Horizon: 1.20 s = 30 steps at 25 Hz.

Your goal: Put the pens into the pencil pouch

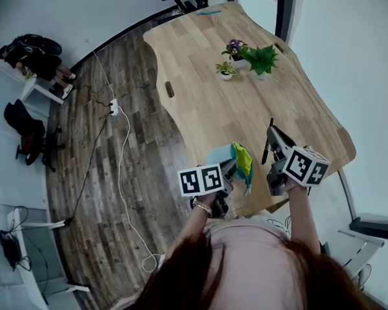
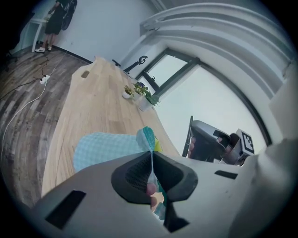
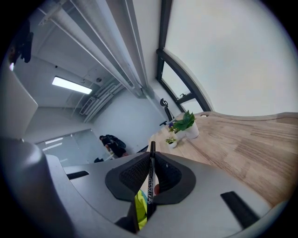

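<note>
Currently holding 2 tools over the near edge of the wooden surface (image 1: 210, 100). Left tool (image 2: 152, 160): pressed almost together on a thin seam of the pencil pouch (image 2: 104, 146), with only fabric between the pads. Pinched seam running straight up through the jaw gap in the left gripper view. Pale-blue checked body of the pouch spreading out beyond the fingertips over the wood, with a yellow patch beside the seam. Cannot tell whether resting on the surface or hanging just above it.

Right tool (image 3: 152, 162): clamped on a slim black pen (image 3: 150, 181), raised clear of the surface, just beside the pouch and toward the near right corner. Long axis of the pen set nearly upright, crosswise to the tool's reach. 1 end poking up past the pads, the other dropping below them next to the yellow of the pouch. Cannot tell writing end from cap end.

Well apart, toward the far edge: 3 small potted plants (image 1: 260, 59).
</note>
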Available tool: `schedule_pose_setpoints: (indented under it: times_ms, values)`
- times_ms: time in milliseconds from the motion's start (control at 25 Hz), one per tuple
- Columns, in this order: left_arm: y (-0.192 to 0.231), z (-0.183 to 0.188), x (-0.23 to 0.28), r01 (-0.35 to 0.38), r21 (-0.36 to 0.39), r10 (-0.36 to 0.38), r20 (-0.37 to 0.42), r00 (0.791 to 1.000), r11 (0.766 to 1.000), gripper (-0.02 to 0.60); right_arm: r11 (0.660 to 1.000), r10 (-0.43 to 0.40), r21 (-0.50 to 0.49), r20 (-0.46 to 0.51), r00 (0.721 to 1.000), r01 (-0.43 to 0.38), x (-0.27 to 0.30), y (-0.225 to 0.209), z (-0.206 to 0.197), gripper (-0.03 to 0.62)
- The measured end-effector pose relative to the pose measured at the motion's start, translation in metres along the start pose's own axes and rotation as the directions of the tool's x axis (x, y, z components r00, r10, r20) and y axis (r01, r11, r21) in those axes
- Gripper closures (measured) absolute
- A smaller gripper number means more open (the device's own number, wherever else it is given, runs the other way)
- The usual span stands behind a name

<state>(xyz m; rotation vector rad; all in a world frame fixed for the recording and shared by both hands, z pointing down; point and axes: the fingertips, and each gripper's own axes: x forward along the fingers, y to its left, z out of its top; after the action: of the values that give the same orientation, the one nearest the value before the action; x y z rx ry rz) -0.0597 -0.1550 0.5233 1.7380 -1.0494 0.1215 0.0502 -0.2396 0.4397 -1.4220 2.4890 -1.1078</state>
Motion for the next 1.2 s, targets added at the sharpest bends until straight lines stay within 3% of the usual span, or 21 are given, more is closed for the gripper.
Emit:
schedule_pose_setpoints:
  times_ms: [720,1200]
  values:
    - [-0.010,0.018,-0.001,0.107,-0.085,-0.105,0.020,0.994,0.991,0.573,0.976,0.204,-0.112,0.158,0.966,-0.188,0.007,0.056,0.029,0.562]
    - [-0.019,0.023,-0.006,0.169,-0.129,-0.165,0.039,0.985,0.977,0.574,0.943,0.302,-0.188,0.132,0.944,-0.275,0.013,0.071,0.014,0.562]
